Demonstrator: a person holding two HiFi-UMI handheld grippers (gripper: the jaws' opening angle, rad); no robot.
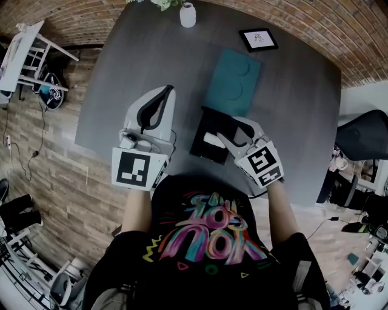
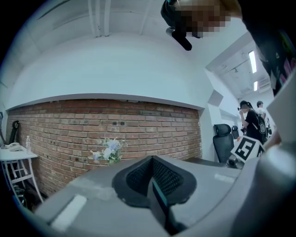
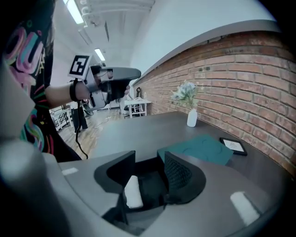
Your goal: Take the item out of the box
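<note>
A black box (image 1: 203,147) stands open on the dark grey table (image 1: 121,91), and a small white item (image 1: 213,139) lies inside it. Its teal lid (image 1: 232,82) lies flat just beyond. My right gripper (image 1: 228,134) reaches down into the box, jaws open. In the right gripper view the white item (image 3: 133,192) rests on the box floor (image 3: 149,179) between the jaws, close to the left one, with the pads apart from it. My left gripper (image 1: 165,94) hovers left of the box, shut and empty; in the left gripper view (image 2: 151,167) it points at the brick wall.
A white vase of flowers (image 1: 188,13) and a small framed card (image 1: 258,39) stand at the table's far edge, also in the right gripper view as the vase (image 3: 192,117) and card (image 3: 233,146). An office chair (image 1: 364,136) is at the right, a white side table (image 1: 24,54) at the left.
</note>
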